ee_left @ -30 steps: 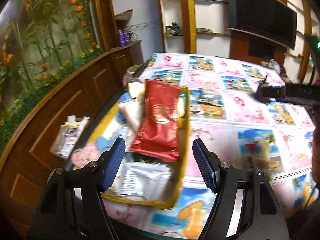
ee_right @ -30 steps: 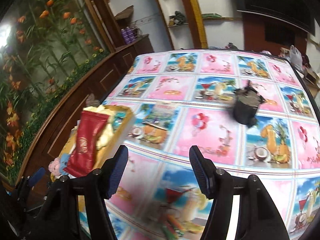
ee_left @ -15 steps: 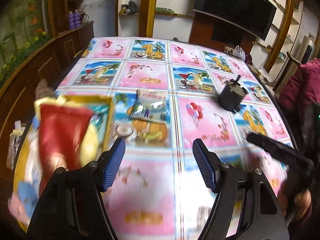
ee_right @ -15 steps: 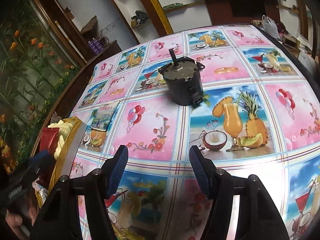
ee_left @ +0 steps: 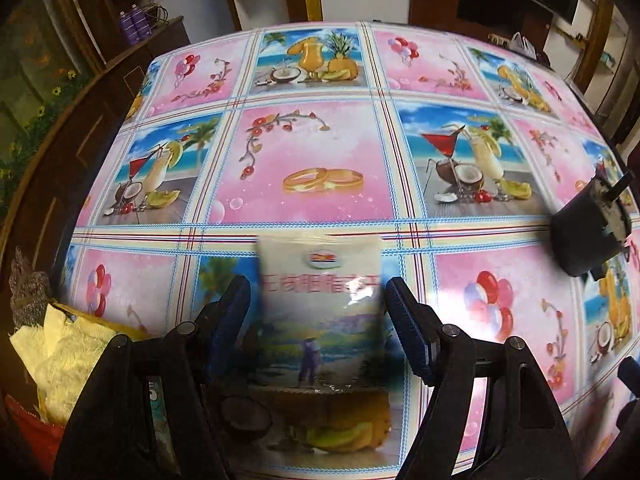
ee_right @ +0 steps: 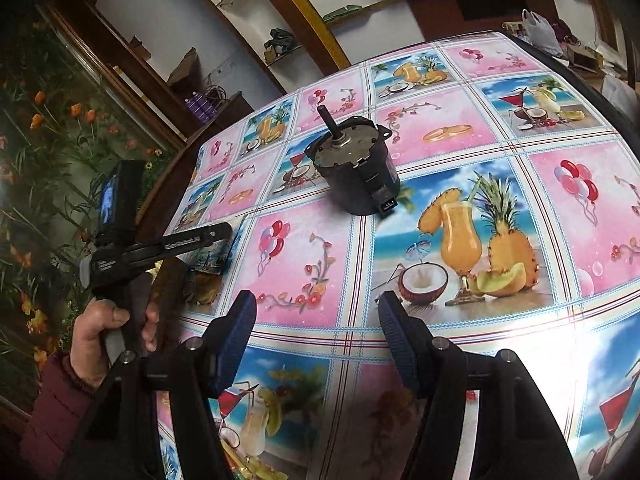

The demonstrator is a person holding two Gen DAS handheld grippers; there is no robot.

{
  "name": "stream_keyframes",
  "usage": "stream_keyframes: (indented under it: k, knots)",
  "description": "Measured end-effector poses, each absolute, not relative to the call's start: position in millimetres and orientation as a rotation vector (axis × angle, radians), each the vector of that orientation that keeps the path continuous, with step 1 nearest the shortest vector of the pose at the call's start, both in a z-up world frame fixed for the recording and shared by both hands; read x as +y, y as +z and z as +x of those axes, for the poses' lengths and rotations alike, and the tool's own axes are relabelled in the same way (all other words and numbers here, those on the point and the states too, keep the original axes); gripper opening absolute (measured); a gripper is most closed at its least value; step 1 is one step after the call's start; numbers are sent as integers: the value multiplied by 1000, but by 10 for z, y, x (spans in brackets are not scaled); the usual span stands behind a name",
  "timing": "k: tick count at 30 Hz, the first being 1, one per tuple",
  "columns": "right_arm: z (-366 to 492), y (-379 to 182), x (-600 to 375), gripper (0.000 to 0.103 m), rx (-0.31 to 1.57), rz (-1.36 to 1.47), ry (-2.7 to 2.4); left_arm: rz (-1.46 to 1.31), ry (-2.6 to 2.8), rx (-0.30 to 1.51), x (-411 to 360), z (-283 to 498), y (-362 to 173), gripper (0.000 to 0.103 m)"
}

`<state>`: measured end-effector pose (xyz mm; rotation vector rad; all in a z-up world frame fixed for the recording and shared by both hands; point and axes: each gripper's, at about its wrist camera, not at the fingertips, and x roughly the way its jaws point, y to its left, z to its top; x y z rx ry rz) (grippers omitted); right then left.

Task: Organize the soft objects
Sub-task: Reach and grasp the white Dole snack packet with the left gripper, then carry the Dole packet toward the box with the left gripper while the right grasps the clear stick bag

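A flat snack packet with a landscape print lies on the patterned tablecloth. My left gripper hovers over it, open, one finger on each side of the packet; I cannot tell if the pads touch its edges. In the right wrist view that same left gripper reaches in from the left, its tip over the packet. My right gripper is open above bare tablecloth, with nothing between its fingers. A yellow fluffy cloth and a red packet lie at the lower left edge.
A dark cylindrical motor with a shaft stands on the table beyond my right gripper, also at the right edge as the motor. A hand in a dark red sleeve holds the left gripper. Wooden panelling runs along the table's left side.
My left gripper has swung from the yellow box of soft things across the table and come down over the snack packet. My right gripper neared the motor, then held still.
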<state>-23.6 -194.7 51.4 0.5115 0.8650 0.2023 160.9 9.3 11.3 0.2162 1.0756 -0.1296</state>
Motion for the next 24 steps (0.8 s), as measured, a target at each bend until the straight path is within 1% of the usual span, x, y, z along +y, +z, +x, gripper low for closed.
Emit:
stream_keyframes:
  k: [3,5,6,9,12,16,19,24]
  knots:
    - [-224,499,-1910,63,881,503,216,240,-127,1027,62,1560,110,73]
    - [-213,491,-1866,63,894,494,229,224,-172,1041,39,1511,95,72]
    - [-210,484,-1838,63,900,485,232,214,-203,1050,24,1475,92,68]
    - [-198,458,-1775,63,918,455,225,237,-258,1045,-52,1326,101,63]
    - [-189,424,-1767,63,929,445,215,231,-304,1051,-66,1184,132,59]
    - [-173,379,-1732,63,951,425,224,164,-338,1046,17,959,236,59]
    - [-156,314,-1555,63,1005,370,295,84,-365,1023,133,756,369,59]
    - [-328,329,-984,63,1058,140,489,-29,-409,971,358,347,650,59]
